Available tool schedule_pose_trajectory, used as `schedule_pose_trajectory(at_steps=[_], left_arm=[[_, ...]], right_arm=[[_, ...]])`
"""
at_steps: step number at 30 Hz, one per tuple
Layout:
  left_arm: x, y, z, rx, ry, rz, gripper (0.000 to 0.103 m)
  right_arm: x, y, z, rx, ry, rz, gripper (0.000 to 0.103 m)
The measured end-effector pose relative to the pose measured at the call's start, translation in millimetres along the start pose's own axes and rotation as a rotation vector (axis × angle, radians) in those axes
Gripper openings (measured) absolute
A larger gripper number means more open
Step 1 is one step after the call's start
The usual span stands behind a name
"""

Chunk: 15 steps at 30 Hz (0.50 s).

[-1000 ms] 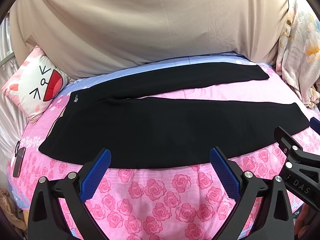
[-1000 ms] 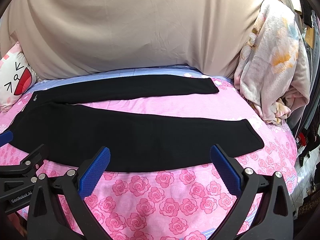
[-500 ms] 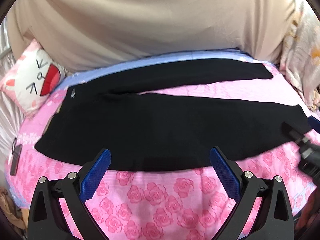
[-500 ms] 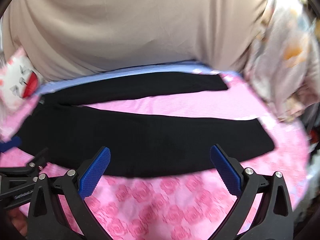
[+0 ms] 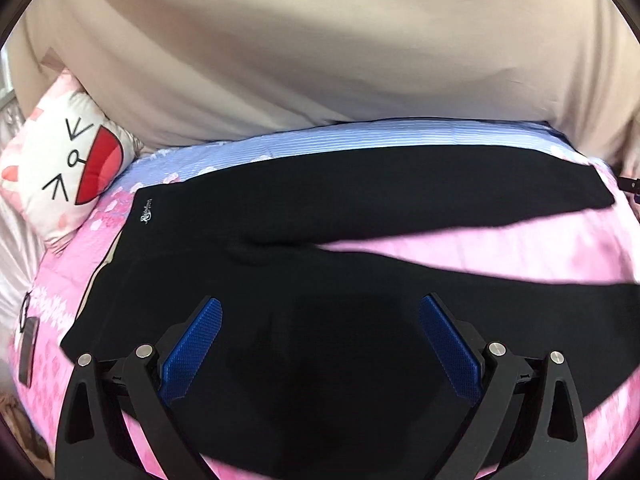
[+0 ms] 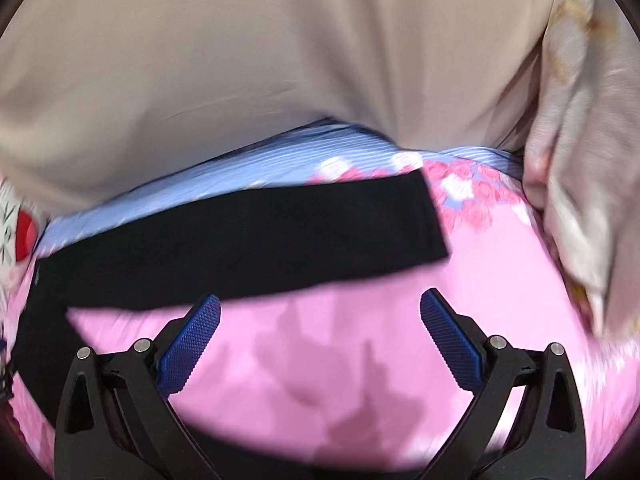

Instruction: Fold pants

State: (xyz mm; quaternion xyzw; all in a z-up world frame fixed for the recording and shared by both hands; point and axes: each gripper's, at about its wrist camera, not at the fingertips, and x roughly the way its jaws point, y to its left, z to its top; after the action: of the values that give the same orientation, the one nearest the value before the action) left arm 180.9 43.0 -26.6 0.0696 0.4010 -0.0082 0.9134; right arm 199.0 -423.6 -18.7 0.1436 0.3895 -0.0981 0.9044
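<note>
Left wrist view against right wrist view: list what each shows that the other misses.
Only the left wrist view shows the pale logo at the waist and the dark flat object at the bed's left edge. Only the right wrist view shows the far leg's cuff end and the crumpled floral cream blanket. Both show the black pants, pink rose bedsheet, beige cloth backdrop and cat-face pillow.

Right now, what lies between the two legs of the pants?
Only bare pink bedsheet, a wedge between the far leg and the near leg. Both wrist views show it; the right gripper hangs open above it.
</note>
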Motion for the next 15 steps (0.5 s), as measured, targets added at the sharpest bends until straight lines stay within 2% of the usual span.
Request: schedule_pose_trajectory(at_steps=[2,6,10,12,14,15], left_arm=[[25,16,17,-0.019,0.03,-0.005,0.097],[71,61,47,-0.063,0.072,0.059,0.098],[109,128,74,-0.126,0.112,0.12,0.097],[125,167,87,-0.167,0.13,0.129,0.098],[145,211,100,-0.205,0.143,0.196,0.097],[155,239,106,-0.238,0.142,0.297,0.097]], right_arm=[[32,-24,23,0.036,0.031,0.01,0.098],[80,-45,45,0.049,0.083,0.01,0.098],[114,-47,57,0.007,0.117,0.005,0.098],[123,-43,58,-0.031,0.101,-0.01,0.098],[128,-39,59,-0.068,0.092,-0.027,0.098],[130,-37,60,-0.086,0.086,-0.035,0.095]])
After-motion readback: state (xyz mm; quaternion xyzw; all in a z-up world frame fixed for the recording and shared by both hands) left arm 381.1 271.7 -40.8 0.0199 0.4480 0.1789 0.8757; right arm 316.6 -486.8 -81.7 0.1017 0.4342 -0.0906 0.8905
